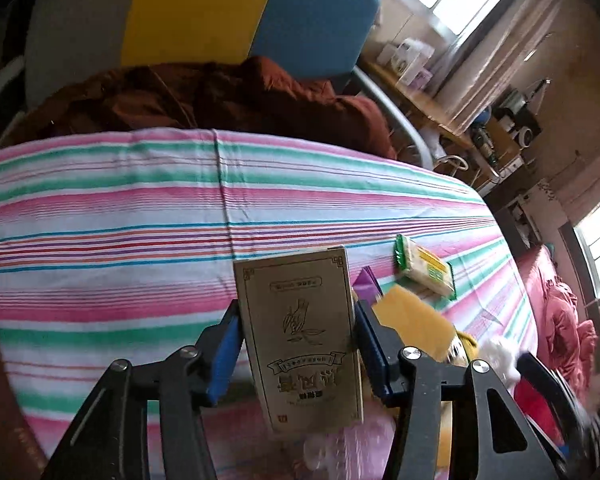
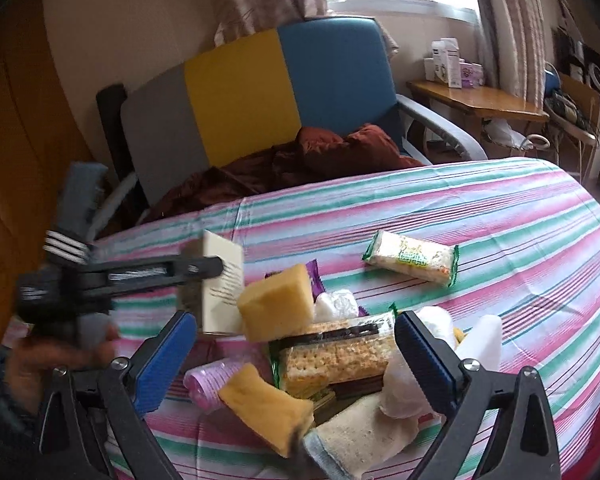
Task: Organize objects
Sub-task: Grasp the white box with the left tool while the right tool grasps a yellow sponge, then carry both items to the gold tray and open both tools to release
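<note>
- The flat gold-beige cardboard box with printed lettering (image 1: 300, 336) stands upright between the blue pads of the left tongs (image 1: 296, 344), at the near edge of the pile on the striped pink, green and white cloth (image 1: 120, 200) covering the desk. The pads press its two long side faces, so the tongs are closed on it at roughly the box's width.
- I judge the box light and fairly stiff, but thin card can dent, so a moderate squeeze across the narrow faces near mid-height suits it best.
- The right tongs (image 2: 296, 354) gape wide with nothing gripped, hovering over the heap.
- Under them lies a clear-wrapped pack of square crackers (image 2: 340, 354), probably brittle; take it by the long edges, gently.
- Two yellow sponge blocks (image 2: 278, 308) look soft and springy.
- A purple packet (image 1: 366, 286) and the upper sponge crowd just beside the box, so lifting it could drag them.
- A green-edged wafer pack (image 2: 412, 258) lies apart, farther out on the cloth.
- A grey, yellow and blue chair (image 2: 260, 92) with rust-brown fabric stands beyond the desk.
</note>
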A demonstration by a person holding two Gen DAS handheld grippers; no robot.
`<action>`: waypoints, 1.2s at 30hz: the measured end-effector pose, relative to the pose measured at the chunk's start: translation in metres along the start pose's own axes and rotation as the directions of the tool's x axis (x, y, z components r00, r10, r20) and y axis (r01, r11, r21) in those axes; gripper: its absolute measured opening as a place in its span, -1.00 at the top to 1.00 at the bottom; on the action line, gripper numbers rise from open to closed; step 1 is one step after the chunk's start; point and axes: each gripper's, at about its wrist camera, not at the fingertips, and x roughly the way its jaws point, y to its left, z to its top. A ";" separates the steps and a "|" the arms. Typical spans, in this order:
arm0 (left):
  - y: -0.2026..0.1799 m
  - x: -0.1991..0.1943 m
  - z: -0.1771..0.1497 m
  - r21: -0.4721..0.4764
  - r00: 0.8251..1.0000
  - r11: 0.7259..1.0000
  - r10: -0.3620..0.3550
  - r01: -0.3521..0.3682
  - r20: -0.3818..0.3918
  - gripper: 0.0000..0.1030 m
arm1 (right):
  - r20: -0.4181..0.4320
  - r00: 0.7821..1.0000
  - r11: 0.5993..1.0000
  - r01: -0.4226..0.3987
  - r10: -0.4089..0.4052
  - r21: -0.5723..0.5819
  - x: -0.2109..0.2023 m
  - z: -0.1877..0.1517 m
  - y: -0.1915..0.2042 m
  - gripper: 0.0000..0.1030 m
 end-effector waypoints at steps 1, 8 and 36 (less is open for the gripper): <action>0.001 -0.007 -0.004 0.007 1.000 1.000 -0.003 0.003 0.007 -0.05 | -0.004 1.000 1.000 0.007 -0.007 -0.009 0.002 -0.001 0.002 -0.93; 0.000 -0.048 -0.015 0.029 0.995 0.998 -0.054 0.052 0.085 -0.03 | -0.035 0.997 0.994 0.064 -0.067 -0.089 0.013 0.004 0.013 -0.80; 0.108 -0.225 -0.123 -0.127 0.938 0.980 0.186 -0.155 0.292 -0.04 | -0.069 0.986 0.951 -0.168 0.155 -0.259 0.001 0.011 0.107 -0.05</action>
